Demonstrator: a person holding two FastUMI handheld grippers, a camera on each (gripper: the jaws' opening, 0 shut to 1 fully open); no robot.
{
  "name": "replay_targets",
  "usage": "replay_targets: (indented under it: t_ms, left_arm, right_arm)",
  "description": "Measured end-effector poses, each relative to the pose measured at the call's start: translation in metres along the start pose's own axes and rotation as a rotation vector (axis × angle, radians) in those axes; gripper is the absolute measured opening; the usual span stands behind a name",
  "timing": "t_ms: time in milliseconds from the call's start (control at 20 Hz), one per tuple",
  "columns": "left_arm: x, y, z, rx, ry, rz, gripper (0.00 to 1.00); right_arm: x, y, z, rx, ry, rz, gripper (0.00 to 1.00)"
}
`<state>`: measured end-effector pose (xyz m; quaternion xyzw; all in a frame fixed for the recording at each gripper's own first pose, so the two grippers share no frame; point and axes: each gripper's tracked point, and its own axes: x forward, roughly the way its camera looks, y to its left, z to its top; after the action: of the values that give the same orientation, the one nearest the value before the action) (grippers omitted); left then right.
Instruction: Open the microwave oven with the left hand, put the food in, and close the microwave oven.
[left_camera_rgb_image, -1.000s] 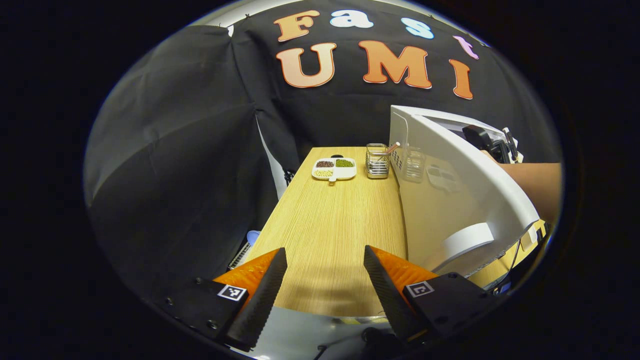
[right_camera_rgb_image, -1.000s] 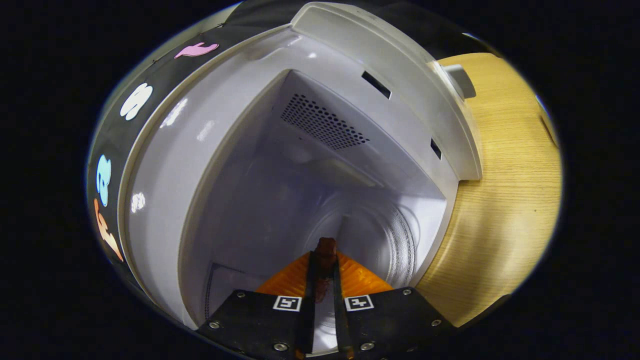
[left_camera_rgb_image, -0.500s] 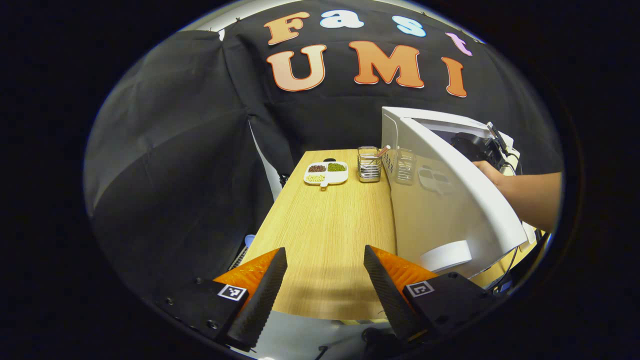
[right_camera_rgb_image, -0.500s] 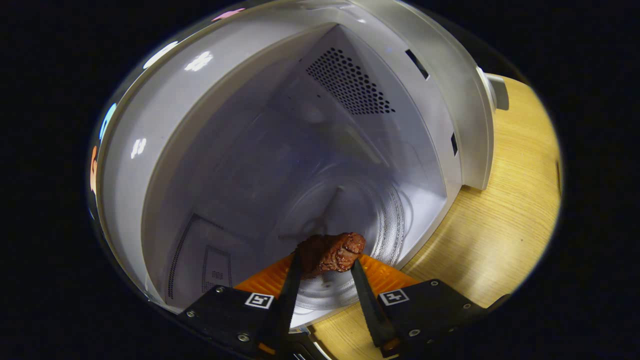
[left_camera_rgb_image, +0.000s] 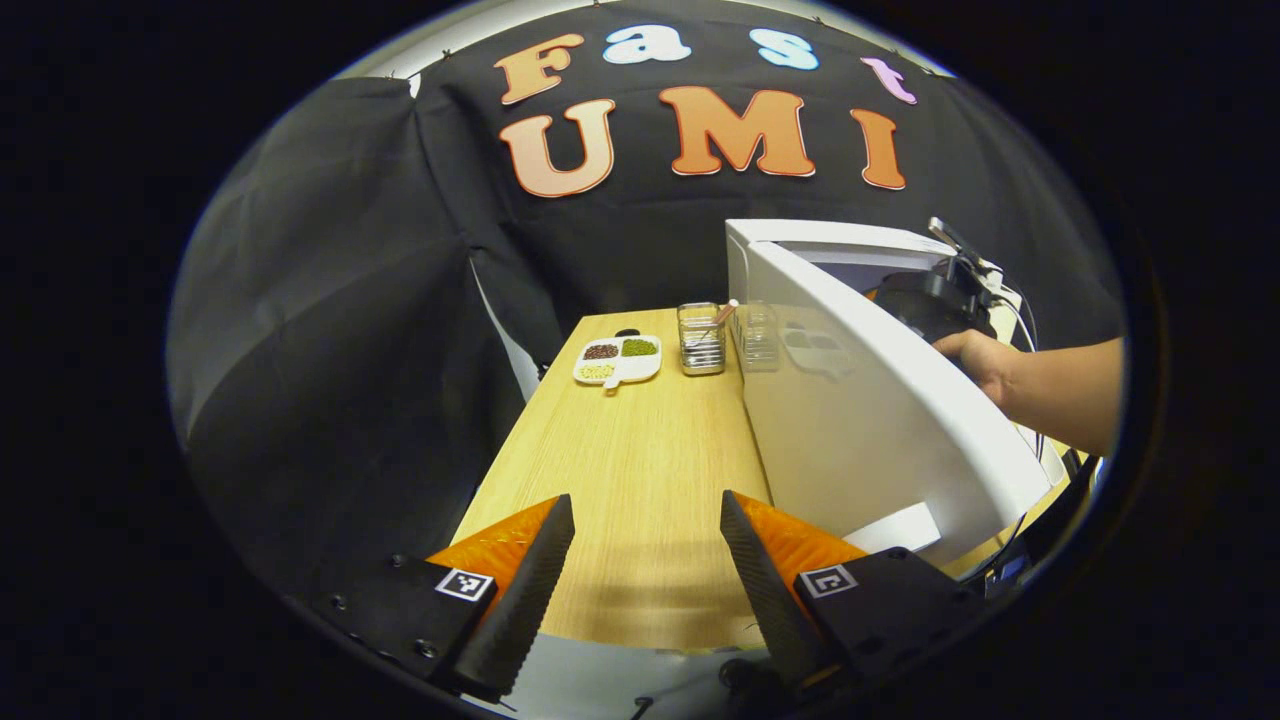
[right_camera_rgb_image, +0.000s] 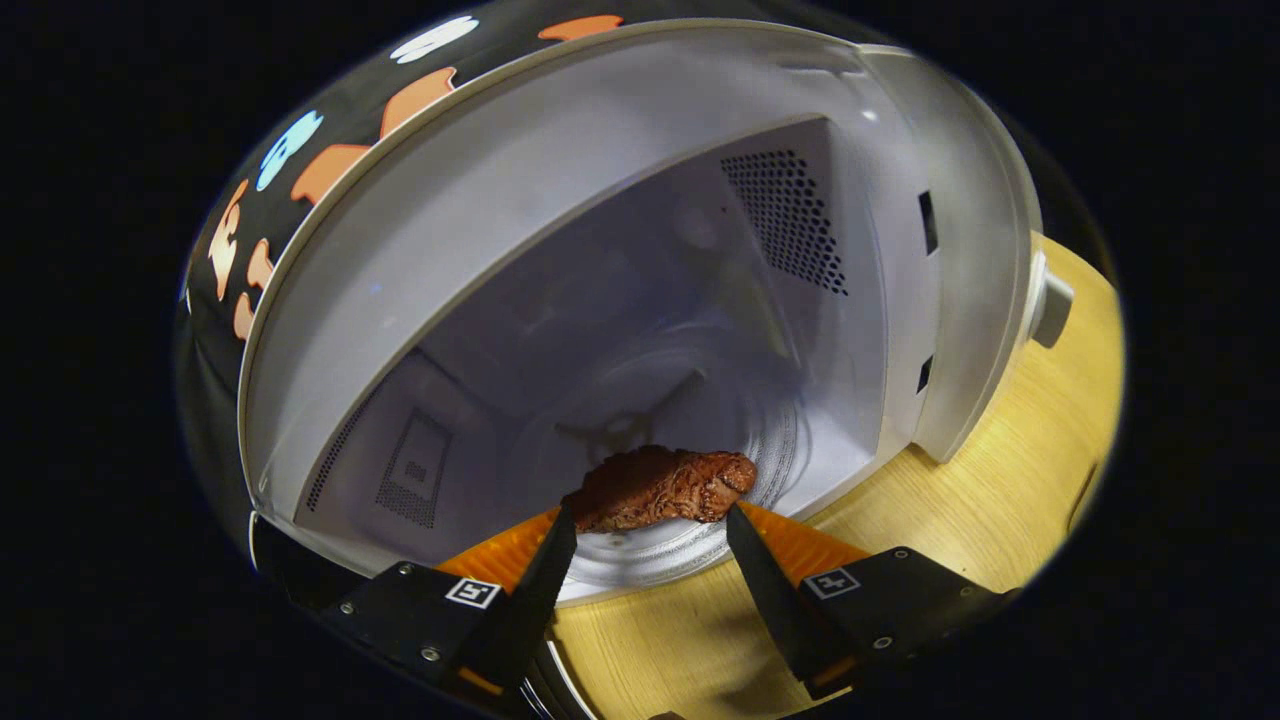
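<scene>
A brown piece of food (right_camera_rgb_image: 662, 488) lies on the glass turntable (right_camera_rgb_image: 700, 545) inside the open microwave oven (right_camera_rgb_image: 560, 200), just beyond the right gripper (right_camera_rgb_image: 648, 520), whose jaws stand apart with nothing between them. In the left gripper view, the left gripper (left_camera_rgb_image: 645, 520) hangs over the near edge of the wooden table (left_camera_rgb_image: 630, 470), its jaws likewise spread wide and empty. The oven's white door (left_camera_rgb_image: 850, 420) is swung out beside it, and past the door a hand (left_camera_rgb_image: 975, 355) holds the other tool. At the table's far end sit a divided dish (left_camera_rgb_image: 617, 360) of beans and a wire holder (left_camera_rgb_image: 700, 340).
</scene>
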<state>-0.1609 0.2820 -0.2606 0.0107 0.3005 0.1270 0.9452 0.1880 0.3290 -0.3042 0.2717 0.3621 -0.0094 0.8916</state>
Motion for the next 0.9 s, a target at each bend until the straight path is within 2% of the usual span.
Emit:
replay_targets:
  t_ms: [50,100,150,200,250,300,350,400,450,500,550,650,850,900]
  left_arm:
    - [-0.001,-0.004,-0.001,0.003,-0.002,-0.003,0.95]
    - [-0.001,-0.009,0.002,0.001,-0.008,-0.007,0.91]
    - [-0.001,-0.013,0.002,-0.001,-0.009,-0.012,0.91]
    - [-0.001,-0.017,0.003,-0.003,-0.011,-0.019,0.98]
    - [-0.001,-0.021,0.003,-0.003,-0.012,-0.025,0.91]
    - [-0.001,-0.026,0.004,-0.002,-0.012,-0.034,0.99]
    - [-0.001,-0.031,0.004,0.001,-0.013,-0.042,0.99]
    - [0.0,-0.037,0.005,0.007,-0.016,-0.052,0.92]
    - [0.0,-0.043,0.007,0.013,-0.02,-0.065,0.92]
    - [0.001,-0.049,0.008,0.022,-0.024,-0.075,0.98]
    - [0.001,-0.056,0.009,0.03,-0.027,-0.09,0.92]
    - [0.003,-0.072,0.012,0.039,-0.033,-0.12,0.95]
    - [0.006,-0.107,0.018,0.061,-0.046,-0.189,0.95]
    - [0.008,-0.116,0.02,0.066,-0.05,-0.206,0.91]
  right_arm:
    - [-0.003,-0.004,-0.004,-0.008,0.022,-0.009,0.94]
    - [-0.006,-0.008,-0.009,-0.011,0.041,-0.003,0.95]
    - [-0.009,-0.013,-0.012,-0.016,0.059,-0.002,0.95]
    - [-0.013,-0.015,-0.013,-0.023,0.063,0.007,0.95]
    - [-0.017,-0.018,-0.012,-0.04,0.06,0.01,0.94]
    - [-0.022,-0.02,-0.01,-0.06,0.053,0.016,0.95]
    - [-0.028,-0.023,-0.01,-0.084,0.048,0.024,0.95]
    - [-0.036,-0.026,-0.01,-0.108,0.041,0.033,0.94]
    - [-0.044,-0.028,-0.009,-0.136,0.035,0.048,0.95]
    - [-0.052,-0.031,-0.007,-0.162,0.027,0.058,0.94]
    - [-0.063,-0.033,-0.005,-0.19,0.017,0.072,0.95]
    - [-0.084,-0.04,0.001,-0.237,-0.004,0.101,0.95]
    - [-0.131,-0.052,0.028,-0.307,-0.074,0.159,0.95]
    - [-0.143,-0.055,0.038,-0.328,-0.101,0.171,0.95]
